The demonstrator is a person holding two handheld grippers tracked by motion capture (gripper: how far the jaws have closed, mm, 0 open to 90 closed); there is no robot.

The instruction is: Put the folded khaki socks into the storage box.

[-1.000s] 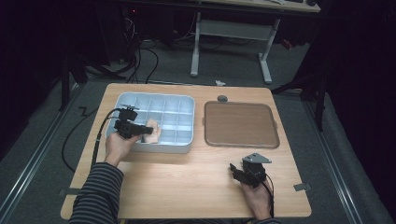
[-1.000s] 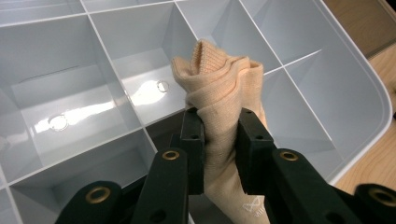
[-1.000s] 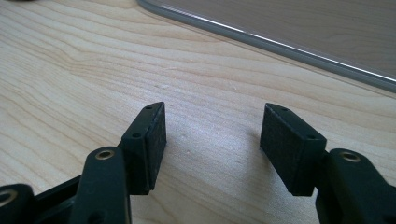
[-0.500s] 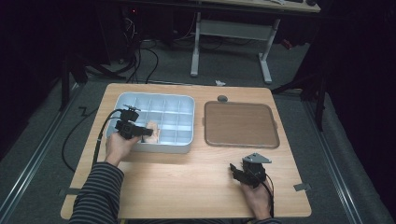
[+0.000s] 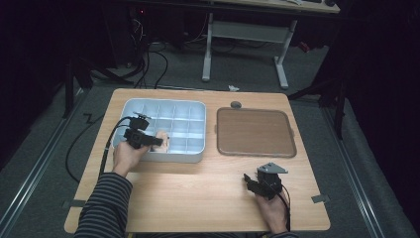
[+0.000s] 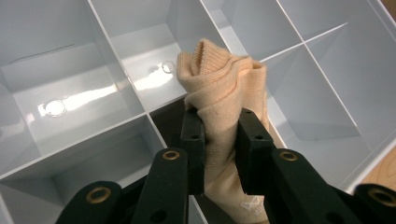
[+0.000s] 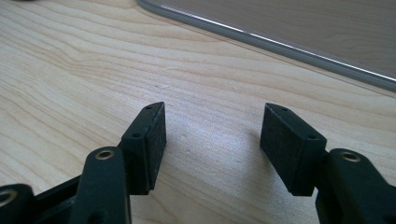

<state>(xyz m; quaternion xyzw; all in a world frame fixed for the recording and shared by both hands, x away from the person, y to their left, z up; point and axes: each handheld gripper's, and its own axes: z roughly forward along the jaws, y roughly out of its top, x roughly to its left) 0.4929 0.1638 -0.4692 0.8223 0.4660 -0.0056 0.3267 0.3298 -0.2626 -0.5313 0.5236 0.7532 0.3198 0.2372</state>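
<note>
Soft peach knitted sock [image 6: 224,98], bunched and folded, pinched tight between the two black jaws of the left gripper [image 6: 219,140]. Hangs over the light grey plastic tray with many square boxes [image 5: 198,106], above a box in the near row, close to the tray's near wall. Seen from above as a small pale lump [image 5: 162,140] just past the left gripper [image 5: 154,141], over the near part of the tray. Cannot tell if the sock's lower end touches the tray's floor. Left hand [image 5: 126,156] wrapped round the gripper, striped sleeve behind it, black cable looping off to the left.

Beside the grey tray, to its right, a flat brown tray with rounded corners [image 5: 255,131], nothing on it. Small dark round knob [image 5: 236,104] just behind that brown tray.

Right gripper [image 5: 251,182] low over the light wooden surface [image 5: 198,193], near the front edge, well apart from the sock. Jaws of the right gripper [image 7: 212,135] wide apart, nothing between them, just bare wood. Edge of the brown tray [image 7: 280,44] a little way ahead of those jaws.
</note>
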